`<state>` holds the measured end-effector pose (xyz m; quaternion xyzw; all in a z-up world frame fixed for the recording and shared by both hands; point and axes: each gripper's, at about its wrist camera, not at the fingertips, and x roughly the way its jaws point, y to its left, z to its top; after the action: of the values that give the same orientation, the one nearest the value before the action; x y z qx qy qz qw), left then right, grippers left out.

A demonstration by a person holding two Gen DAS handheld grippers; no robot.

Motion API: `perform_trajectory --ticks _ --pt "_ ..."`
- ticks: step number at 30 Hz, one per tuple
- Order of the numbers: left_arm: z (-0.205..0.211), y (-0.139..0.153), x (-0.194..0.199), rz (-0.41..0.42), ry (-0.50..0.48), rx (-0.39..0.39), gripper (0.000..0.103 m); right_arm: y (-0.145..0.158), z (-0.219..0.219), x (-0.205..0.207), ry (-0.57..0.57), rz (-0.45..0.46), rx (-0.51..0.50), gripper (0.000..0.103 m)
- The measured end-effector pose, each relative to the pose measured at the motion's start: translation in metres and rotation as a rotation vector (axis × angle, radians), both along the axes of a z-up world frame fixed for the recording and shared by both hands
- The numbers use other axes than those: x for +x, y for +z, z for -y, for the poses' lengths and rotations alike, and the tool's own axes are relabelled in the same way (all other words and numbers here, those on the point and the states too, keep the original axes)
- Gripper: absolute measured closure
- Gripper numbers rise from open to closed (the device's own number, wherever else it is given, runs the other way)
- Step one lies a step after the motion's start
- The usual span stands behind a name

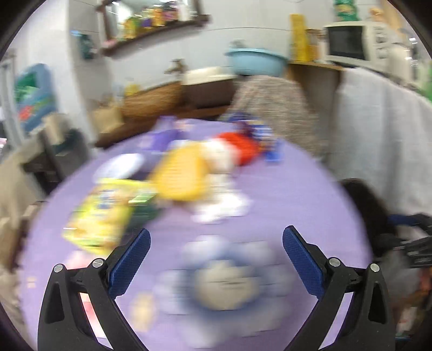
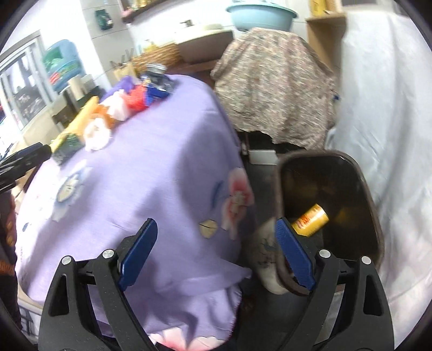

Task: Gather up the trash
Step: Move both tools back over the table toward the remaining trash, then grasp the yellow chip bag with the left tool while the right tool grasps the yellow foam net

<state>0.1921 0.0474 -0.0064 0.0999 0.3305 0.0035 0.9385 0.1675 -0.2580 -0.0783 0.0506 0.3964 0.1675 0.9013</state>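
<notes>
A round table under a purple cloth (image 1: 297,189) (image 2: 162,162) carries a blurred heap of trash: a yellow-green snack packet (image 1: 100,213), a flat yellow piece (image 1: 181,172), white crumpled paper (image 1: 224,199) (image 2: 95,132) and a red wrapper (image 1: 237,147) (image 2: 136,101). My left gripper (image 1: 216,237) hangs open above the near part of the cloth, nothing between its blue pads. My right gripper (image 2: 216,229) is open over the table's edge, empty. Right of it stands a dark brown bin (image 2: 375,216) with a yellow can (image 2: 310,220) inside.
A chair draped in flowered cloth (image 2: 275,89) stands behind the table, a white sheet (image 2: 391,121) covers things at the right. A blue basin (image 2: 260,14), a sink and a microwave (image 1: 353,40) line the back wall. A white patterned object (image 2: 266,251) leans by the bin.
</notes>
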Motion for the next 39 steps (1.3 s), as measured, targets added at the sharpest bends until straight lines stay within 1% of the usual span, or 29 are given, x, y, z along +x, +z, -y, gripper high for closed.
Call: perform_trajectory --ticks 2,4,6,8,9,10,11,12,15,17,18,20,21,22,23,24,27,30,32,34,39 --pt "-0.028 0.000 0.004 0.002 0.066 0.062 0.006 0.006 -0.012 -0.002 0.023 0.013 0.003 0.014" --pt "-0.049 -0.004 0.012 -0.014 0.112 0.121 0.006 0.012 -0.026 -0.005 0.051 0.026 0.010 0.010" --pt "-0.063 -0.011 0.023 -0.039 0.135 0.167 0.006 0.017 -0.036 -0.007 0.074 0.033 0.014 0.010" --pt "-0.067 -0.021 0.035 -0.064 0.137 0.233 0.011 0.022 -0.047 -0.008 0.101 0.040 0.012 0.010" --pt "-0.067 -0.025 0.040 -0.074 0.133 0.260 0.011 0.025 -0.054 -0.009 0.115 0.046 0.010 0.010" --pt "-0.067 -0.031 0.046 -0.087 0.122 0.293 0.014 0.029 -0.060 -0.009 0.128 0.053 0.009 0.010" --pt "-0.068 -0.034 0.050 -0.096 0.117 0.315 0.019 0.032 -0.065 -0.009 0.141 0.059 0.008 0.010" --pt "-0.070 -0.038 0.052 -0.105 0.117 0.330 0.021 0.034 -0.068 -0.009 0.150 0.062 0.008 0.010" --pt "-0.079 -0.045 0.061 -0.131 0.127 0.323 0.031 0.041 -0.083 -0.011 0.187 0.077 -0.001 0.010" --pt "-0.085 -0.046 0.063 -0.133 0.142 0.332 0.043 0.043 -0.090 -0.012 0.204 0.090 -0.005 0.010" --pt "-0.086 -0.046 0.061 -0.125 0.149 0.336 0.047 0.044 -0.094 -0.012 0.215 0.093 -0.010 0.010" --pt "-0.090 -0.041 0.057 -0.107 0.158 0.326 0.066 0.046 -0.101 -0.012 0.232 0.097 -0.017 0.010" --pt "-0.093 -0.039 0.056 -0.100 0.162 0.312 0.071 0.046 -0.104 -0.010 0.241 0.099 -0.019 0.010" --pt "-0.096 -0.037 0.053 -0.091 0.170 0.296 0.081 0.047 -0.107 -0.009 0.248 0.100 -0.015 0.010" --pt "-0.100 -0.034 0.049 -0.079 0.180 0.280 0.088 0.048 -0.110 -0.008 0.256 0.099 -0.007 0.010" --pt "-0.103 -0.032 0.047 -0.071 0.187 0.266 0.091 0.049 -0.114 -0.005 0.271 0.095 0.014 0.010" --pt "-0.114 -0.022 0.037 -0.037 0.202 0.199 0.095 0.053 -0.126 0.003 0.300 0.090 0.054 0.010" --pt "-0.124 -0.010 0.019 0.016 0.215 0.134 0.096 0.058 -0.142 0.009 0.329 0.095 0.075 0.010" --pt "-0.129 -0.002 0.007 0.049 0.221 0.091 0.097 0.060 -0.153 0.016 0.345 0.093 0.081 0.010" --pt "-0.133 0.005 -0.005 0.072 0.227 0.058 0.100 0.061 -0.163 0.021 0.357 0.091 0.087 0.010" --pt "-0.137 0.015 -0.029 0.109 0.226 -0.021 0.100 0.069 -0.189 0.035 0.380 0.110 0.073 0.010"
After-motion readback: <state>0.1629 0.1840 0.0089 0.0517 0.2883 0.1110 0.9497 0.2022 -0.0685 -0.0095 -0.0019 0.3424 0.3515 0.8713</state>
